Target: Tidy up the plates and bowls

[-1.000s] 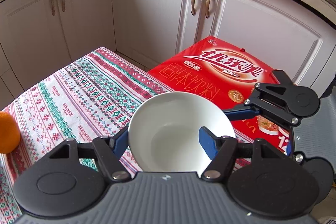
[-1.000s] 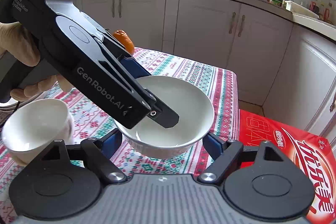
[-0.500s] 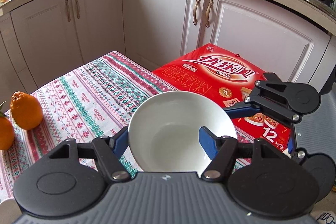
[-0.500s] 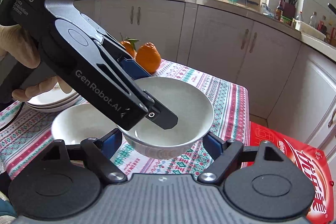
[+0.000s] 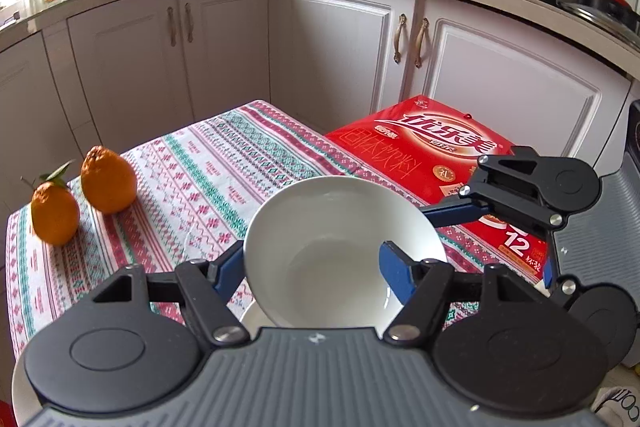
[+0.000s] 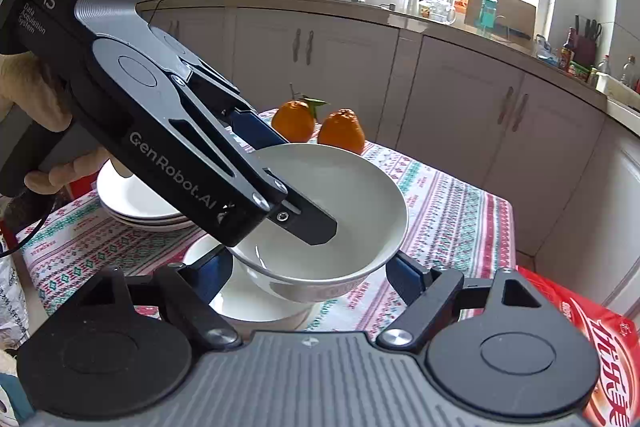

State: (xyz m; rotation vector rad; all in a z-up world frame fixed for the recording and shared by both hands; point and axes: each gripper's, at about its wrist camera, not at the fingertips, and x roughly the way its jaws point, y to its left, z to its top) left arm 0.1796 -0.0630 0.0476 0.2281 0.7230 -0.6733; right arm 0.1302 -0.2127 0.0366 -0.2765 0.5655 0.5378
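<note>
I hold a white bowl [image 5: 336, 251] in the air between both grippers, above the patterned tablecloth [image 5: 208, 179]. My left gripper [image 5: 312, 269] is shut on its wall, with one finger [image 6: 308, 227] inside the bowl and the other pad outside. My right gripper [image 6: 310, 273] clamps the bowl's [image 6: 340, 211] outer sides from the near side; one of its fingers [image 5: 452, 217] shows behind the rim. A second white bowl [image 6: 256, 301] sits on the cloth directly beneath the held one. A stack of white plates [image 6: 136, 203] lies further left, partly hidden by the left gripper.
Two oranges [image 6: 294, 121] [image 6: 344, 131] stand at the table's far end. A red carton [image 5: 420, 151] lies on the floor by the table's right edge. White kitchen cabinets [image 5: 340, 47] run behind. A person's hand [image 6: 24, 99] grips the left handle.
Both grippers carried the bowl leftward across the table and slightly up. The oranges and the plate stack came into view, and the second bowl now lies right under the held one.
</note>
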